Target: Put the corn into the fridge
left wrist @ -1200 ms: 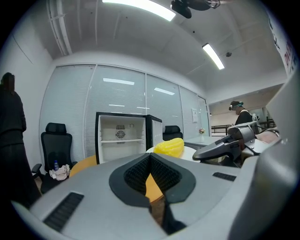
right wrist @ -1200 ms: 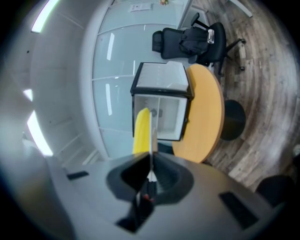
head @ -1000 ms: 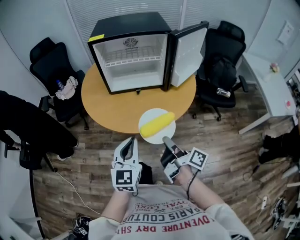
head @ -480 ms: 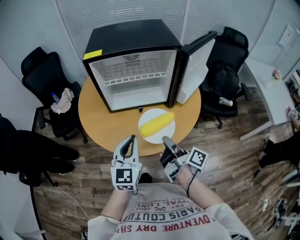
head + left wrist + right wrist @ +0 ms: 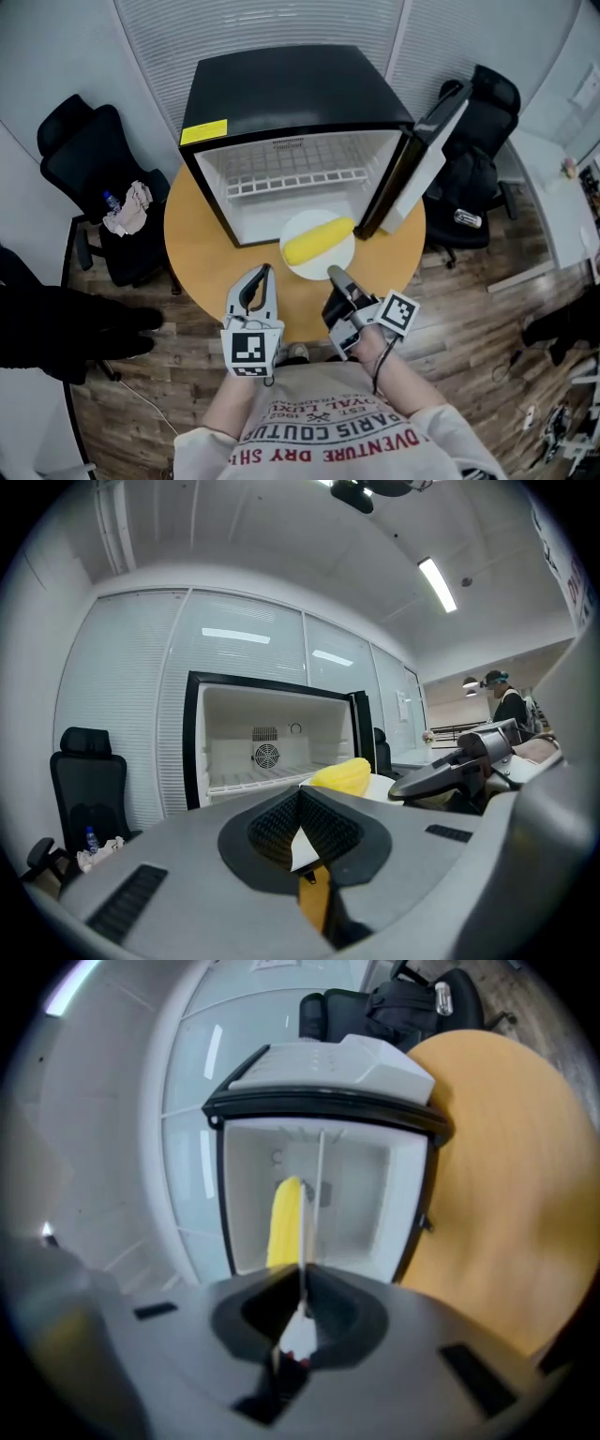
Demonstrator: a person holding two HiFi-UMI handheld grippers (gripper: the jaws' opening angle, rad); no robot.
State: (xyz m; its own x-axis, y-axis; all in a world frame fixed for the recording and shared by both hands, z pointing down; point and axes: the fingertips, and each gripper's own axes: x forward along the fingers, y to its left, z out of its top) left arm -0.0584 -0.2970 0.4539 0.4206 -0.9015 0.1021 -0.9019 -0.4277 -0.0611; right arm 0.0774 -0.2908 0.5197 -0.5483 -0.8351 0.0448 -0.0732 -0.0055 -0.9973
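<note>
You have closed on the round wooden table (image 5: 202, 253) over the past second, and the open black mini fridge (image 5: 291, 94) at twelve o'clock now fills more of the head view. At nine o'clock a black office chair (image 5: 80, 150) holds crumpled cloths. Your left gripper (image 5: 262, 274), at six o'clock, has its jaws pressed together on nothing. The yellow corn cob (image 5: 319, 241) lies on a white round plate (image 5: 298, 264), which now overlaps the fridge's white mouth rather than hanging at the table's near edge. Your right gripper (image 5: 332, 274) stays pinched tight on the plate's near rim. Delivery looks close: a forward reach should carry it inside. The fridge door (image 5: 427, 159) stands open at two o'clock, before a second black chair (image 5: 487, 122). Wood-plank flooring (image 5: 469, 309) surrounds the table, and slatted blinds (image 5: 281, 28) line the far wall.
</note>
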